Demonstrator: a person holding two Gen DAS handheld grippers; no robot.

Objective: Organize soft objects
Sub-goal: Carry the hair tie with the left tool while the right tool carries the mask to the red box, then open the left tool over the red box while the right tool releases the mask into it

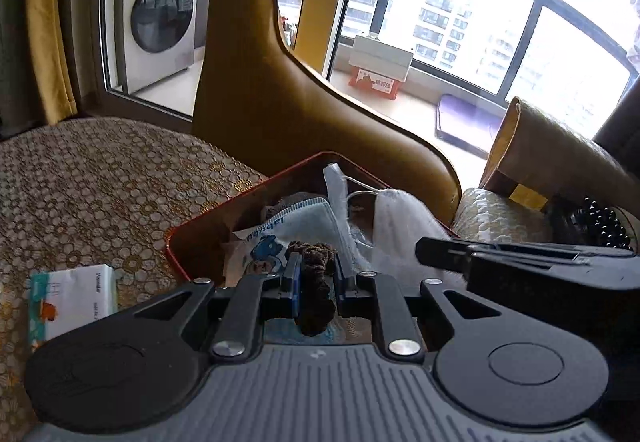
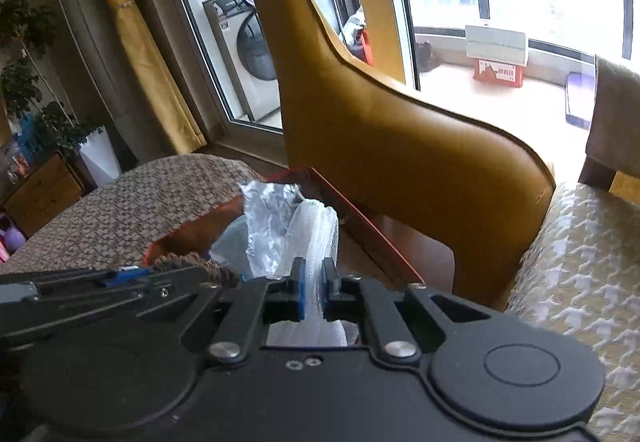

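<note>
My left gripper (image 1: 316, 272) is shut on a brown scrunchie (image 1: 314, 296) and holds it over a red tray (image 1: 188, 242). The tray holds a face-mask packet with a blue cartoon (image 1: 276, 238), a white mask (image 1: 336, 193) and other soft items. My right gripper (image 2: 314, 282) is shut on a white mesh cloth (image 2: 316, 238) over the same tray (image 2: 360, 217); crinkled clear plastic (image 2: 268, 209) lies just beyond it. The right gripper shows in the left wrist view (image 1: 500, 254) at the right, and the mesh cloth (image 1: 400, 217) there too.
The tray sits on a patterned cushion (image 1: 100, 177) in front of a mustard chair back (image 1: 256, 81). A tissue pack (image 1: 72, 300) lies left of the tray. A houndstooth cushion (image 2: 580, 262) is to the right. Black beads (image 1: 604, 226) lie at far right.
</note>
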